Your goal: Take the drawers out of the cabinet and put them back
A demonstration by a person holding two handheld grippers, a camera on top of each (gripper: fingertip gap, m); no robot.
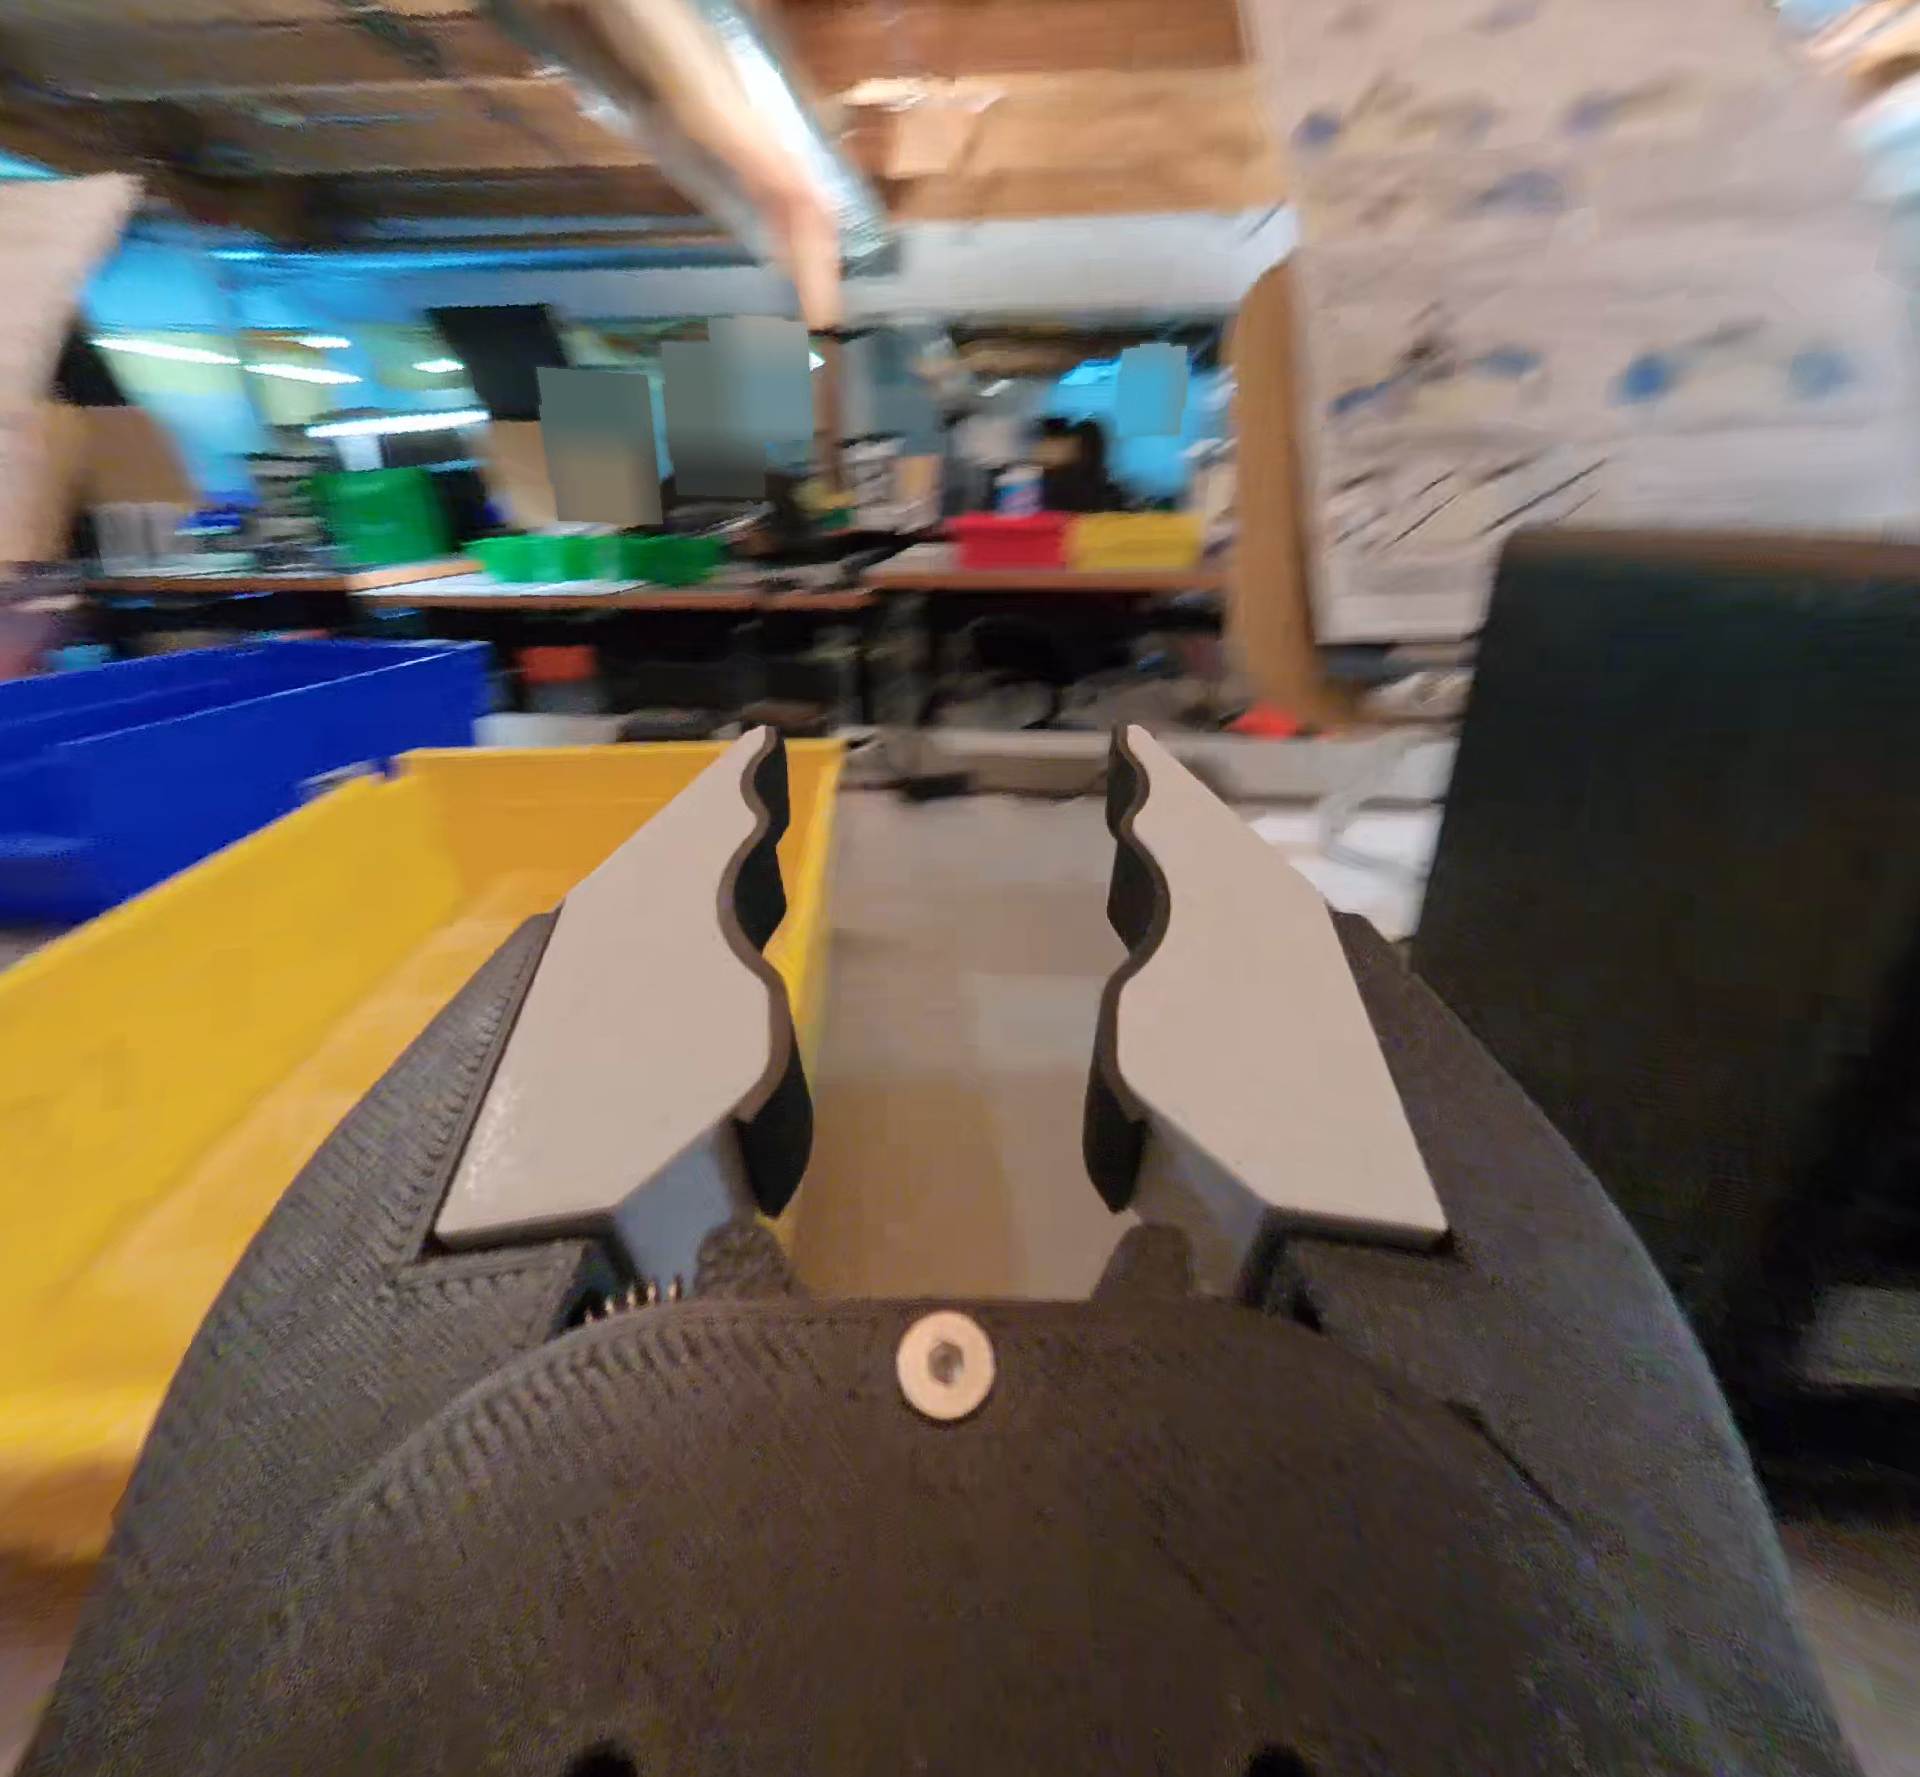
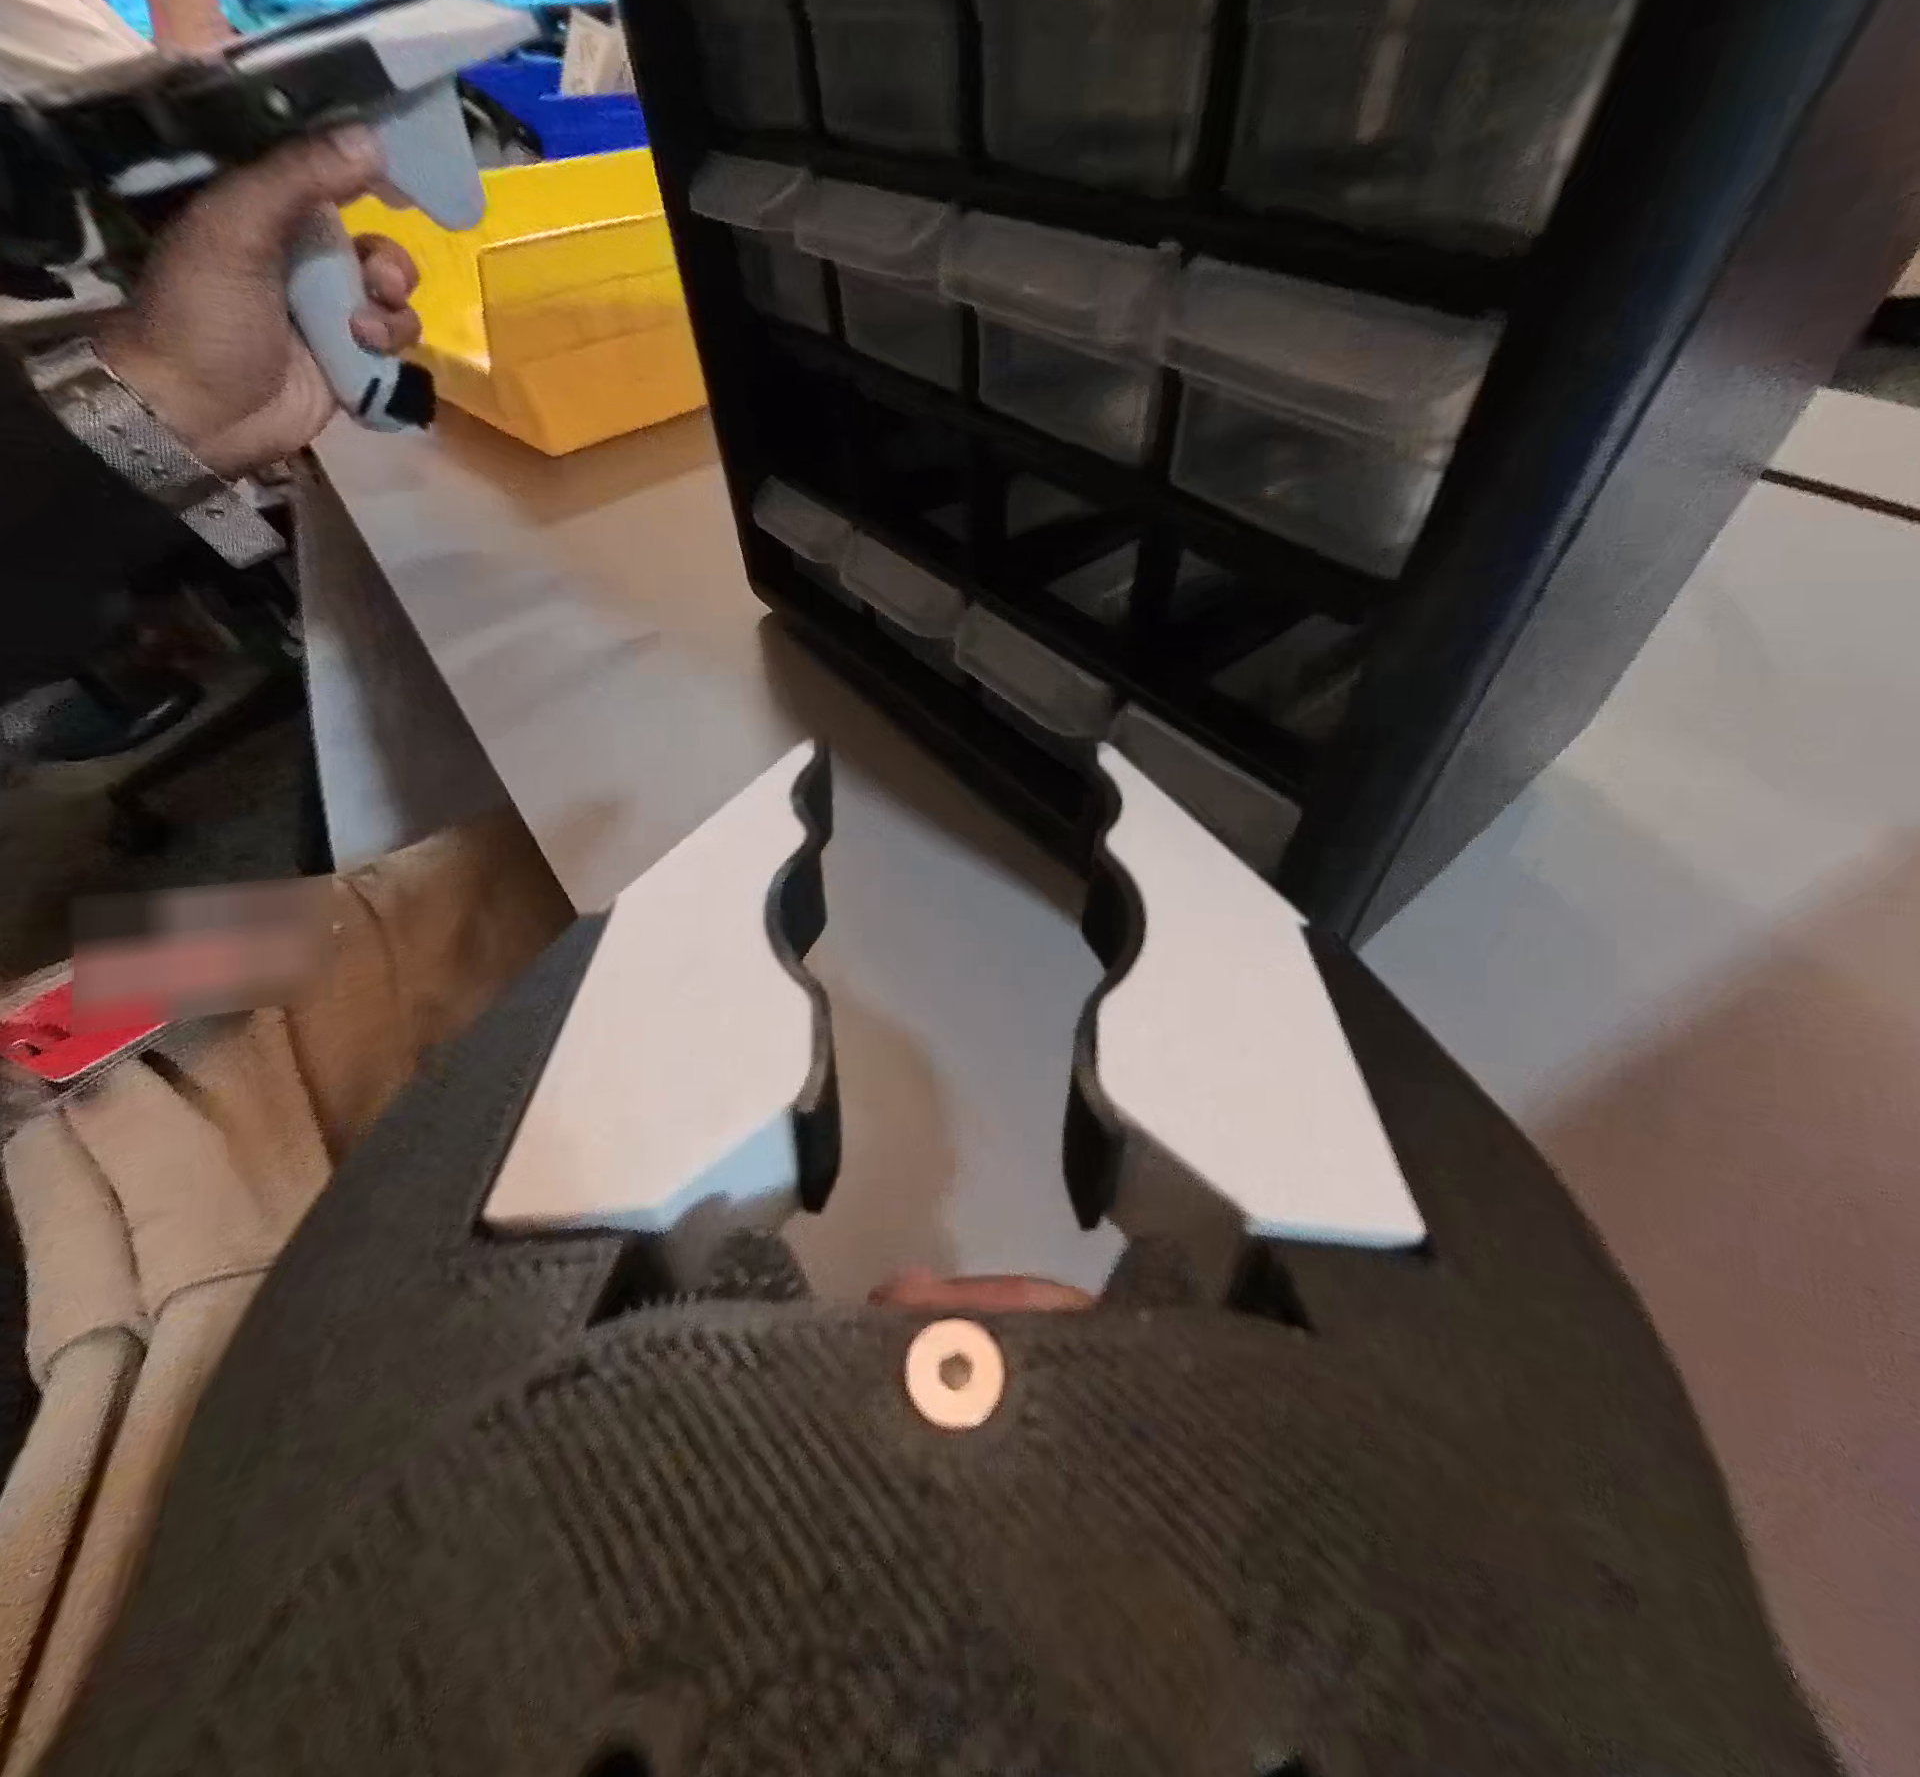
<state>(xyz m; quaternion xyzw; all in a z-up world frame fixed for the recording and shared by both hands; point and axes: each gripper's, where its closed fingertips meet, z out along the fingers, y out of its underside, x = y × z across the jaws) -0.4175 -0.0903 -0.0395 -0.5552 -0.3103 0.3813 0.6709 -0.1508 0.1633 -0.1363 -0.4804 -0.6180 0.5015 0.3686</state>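
The black cabinet [image 2: 1621, 439] stands on the pale table [image 2: 582, 605], with rows of clear plastic drawers [image 2: 1081, 345]. Several slots [image 2: 1101, 564] in the third row are open and show the back lattice. Below them, the bottom row of drawers [image 2: 1029, 667] sits in place. My right gripper [image 2: 961, 761] is open and empty, its fingertips just in front of the bottom row. My left gripper [image 1: 945, 761] is open and empty, pointing across the room with the cabinet's dark side [image 1: 1683, 896] at its right. It also shows in the right wrist view [image 2: 416, 117], held up by a hand left of the cabinet.
A yellow bin [image 1: 312, 948] lies left of my left gripper, and it also shows in the right wrist view [image 2: 561, 314]. A blue bin [image 1: 208, 740] sits behind it. The table's front edge [image 2: 343, 688] runs at the left, beside a person's tan sleeve [image 2: 260, 1052]. Far benches hold coloured bins.
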